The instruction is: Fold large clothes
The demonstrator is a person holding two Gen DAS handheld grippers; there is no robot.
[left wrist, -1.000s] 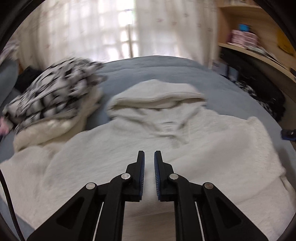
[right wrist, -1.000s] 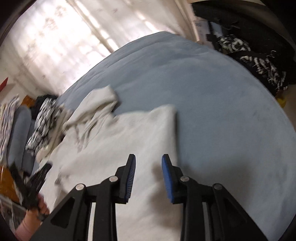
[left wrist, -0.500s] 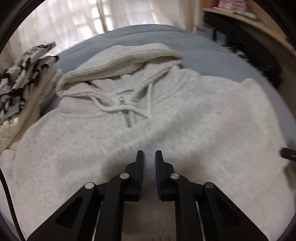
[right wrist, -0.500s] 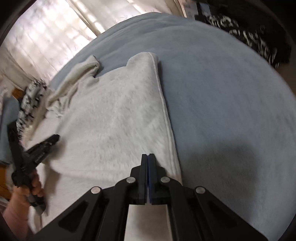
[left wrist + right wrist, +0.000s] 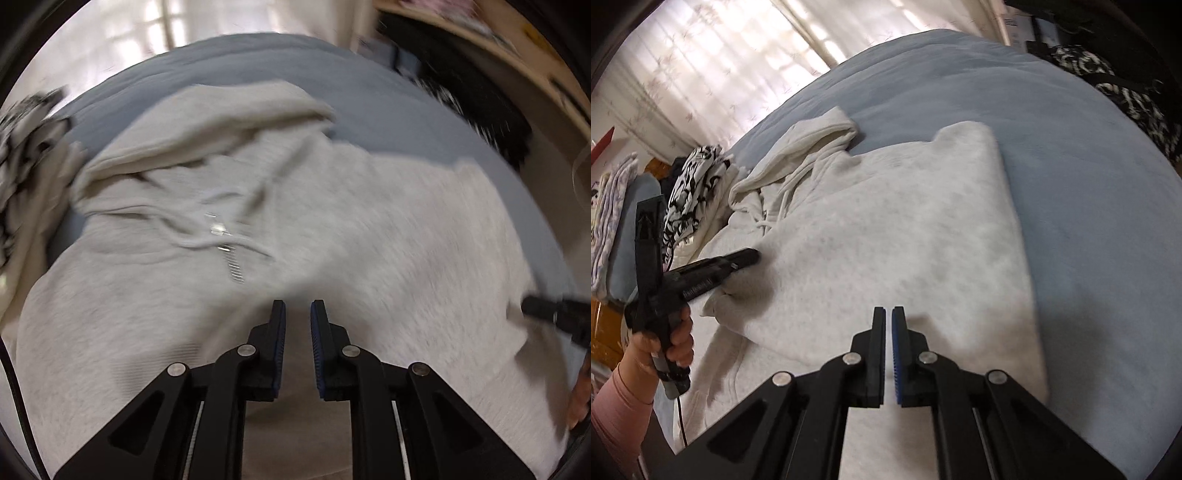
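Light grey hoodie (image 5: 886,229) lies front-up on the blue bed cover (image 5: 1071,166), hood toward the curtains, right side folded in over the chest – a pile of folded clothes (image 5: 698,184) sits just beyond its left shoulder. Left gripper (image 5: 297,314) hovers low over the lower front, below the zip, jaws nearly closed with a narrow gap, nothing between them. Right gripper (image 5: 888,314) – pressed closed, nothing seen pinched – sits over the folded panel near its right edge.
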